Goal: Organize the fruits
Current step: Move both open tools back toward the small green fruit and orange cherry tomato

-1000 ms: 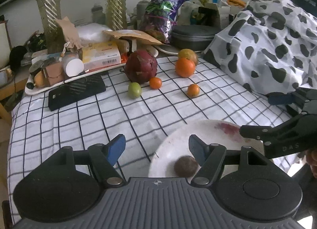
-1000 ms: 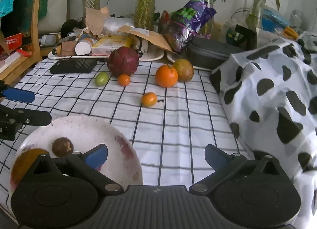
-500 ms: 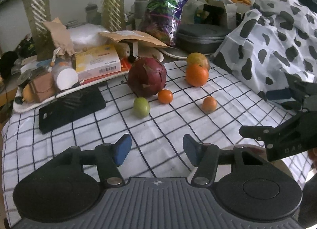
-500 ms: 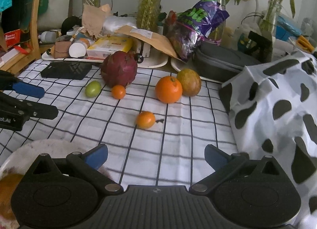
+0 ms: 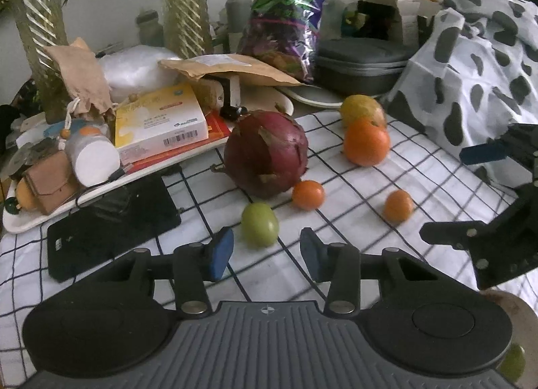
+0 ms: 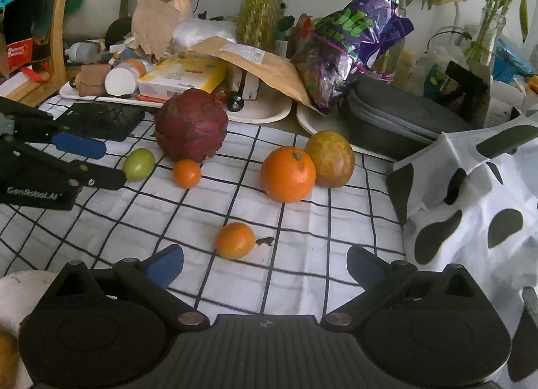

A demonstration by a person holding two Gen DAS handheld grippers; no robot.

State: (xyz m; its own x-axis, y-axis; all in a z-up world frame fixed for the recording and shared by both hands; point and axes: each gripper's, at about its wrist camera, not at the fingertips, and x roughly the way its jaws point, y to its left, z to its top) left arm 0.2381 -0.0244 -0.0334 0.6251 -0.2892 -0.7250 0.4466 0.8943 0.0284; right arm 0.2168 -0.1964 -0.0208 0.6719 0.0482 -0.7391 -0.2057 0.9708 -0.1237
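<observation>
Fruits lie on a checked tablecloth. A small green fruit (image 5: pixel 260 225) sits just ahead of my open, empty left gripper (image 5: pixel 265 254). Behind it are a dark red dragon fruit (image 5: pixel 265 153), a small orange fruit (image 5: pixel 308 194), a big orange (image 5: pixel 366 142) and a yellow-green mango (image 5: pixel 361 108). Another small orange fruit (image 6: pixel 234 240) lies just ahead of my open, empty right gripper (image 6: pixel 265 263). The green fruit (image 6: pixel 138 164) shows next to the left gripper's fingers (image 6: pixel 79 146). A white plate (image 6: pixel 20 283) edges in at lower left.
A black phone-like slab (image 5: pixel 111 221) lies left of the green fruit. A cluttered white tray (image 5: pixel 30 221) with boxes, a grey case (image 5: pixel 363 66) and vases stand at the back. A cow-print cloth (image 6: pixel 477 207) covers the right side.
Both grippers moved forward from above the white plate toward the fruits; the plate dropped almost out of both views. The left gripper now faces the green fruit, the right the small orange one.
</observation>
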